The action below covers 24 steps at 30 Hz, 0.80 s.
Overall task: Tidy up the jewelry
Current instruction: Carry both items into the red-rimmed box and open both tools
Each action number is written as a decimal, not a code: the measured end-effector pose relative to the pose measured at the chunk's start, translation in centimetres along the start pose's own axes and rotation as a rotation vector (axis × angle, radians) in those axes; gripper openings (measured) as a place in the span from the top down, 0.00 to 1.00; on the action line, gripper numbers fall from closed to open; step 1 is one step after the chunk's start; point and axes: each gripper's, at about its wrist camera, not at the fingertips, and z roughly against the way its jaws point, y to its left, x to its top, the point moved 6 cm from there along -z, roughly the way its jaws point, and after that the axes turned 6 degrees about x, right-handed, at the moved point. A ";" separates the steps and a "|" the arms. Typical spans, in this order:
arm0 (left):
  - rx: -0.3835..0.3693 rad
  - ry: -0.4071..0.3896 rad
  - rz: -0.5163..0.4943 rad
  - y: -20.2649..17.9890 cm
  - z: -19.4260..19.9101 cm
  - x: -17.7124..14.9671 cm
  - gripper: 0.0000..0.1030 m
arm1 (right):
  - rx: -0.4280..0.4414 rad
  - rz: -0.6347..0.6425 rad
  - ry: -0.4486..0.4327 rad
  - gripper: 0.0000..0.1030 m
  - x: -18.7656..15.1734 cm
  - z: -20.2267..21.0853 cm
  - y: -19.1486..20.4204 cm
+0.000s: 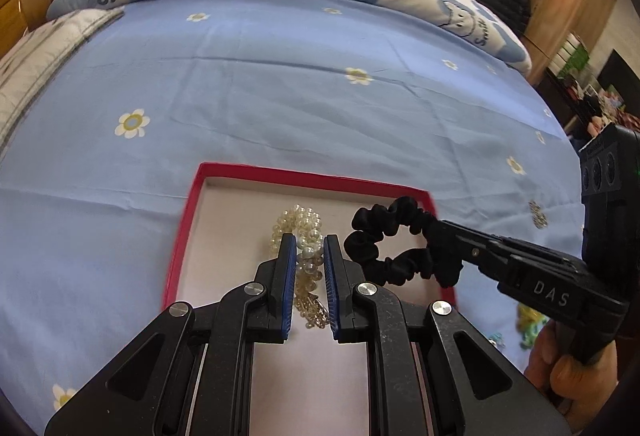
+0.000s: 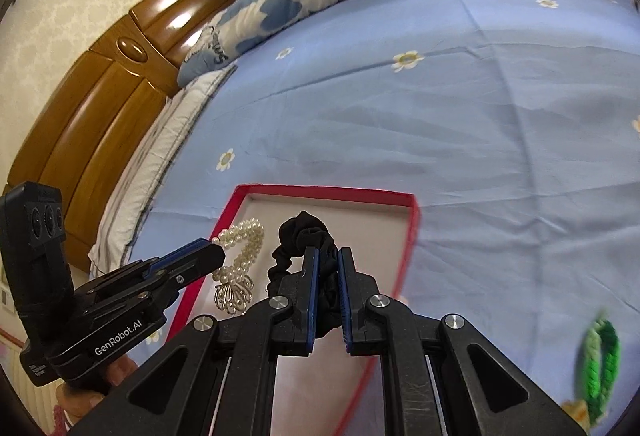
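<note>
Our left hand-held gripper (image 1: 310, 242) tilts steeply down over the red box (image 1: 182, 236), its blue ribbed pads pinching a pearl bracelet (image 1: 306, 224) of glossy cream beads with a gold wire tassel hanging below. We hold the right hand-held gripper (image 2: 328, 254) at a similar downward slant, pads pressed tight on a black scrunchie (image 2: 304, 232), a ruffled ring of soft fabric dangling just above the box's pale floor. Both pieces hang over the shallow cardboard box, which sits on a bed (image 1: 280, 95) with a blue sheet printed with small daisies. We read "DAS" on the right tool's body, "GenRobot.AI" on the left's. A green braided loop (image 2: 602, 360) lies on the sheet, right of the box.
</note>
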 end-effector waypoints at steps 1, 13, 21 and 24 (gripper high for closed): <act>0.008 0.006 0.003 0.2 -0.4 0.1 0.88 | -0.004 0.001 0.008 0.91 0.0 -0.5 -0.1; 0.077 0.059 0.000 1.7 -3.8 -0.6 0.88 | -0.086 0.041 0.088 0.86 0.0 -4.6 -0.8; 0.079 0.069 -0.034 0.8 -4.4 -0.7 0.87 | -0.047 0.009 0.083 0.69 -0.3 -4.0 -0.9; 0.081 0.075 -0.047 0.3 -4.7 -0.7 0.86 | -0.036 0.006 0.068 0.68 -0.1 -3.1 -0.8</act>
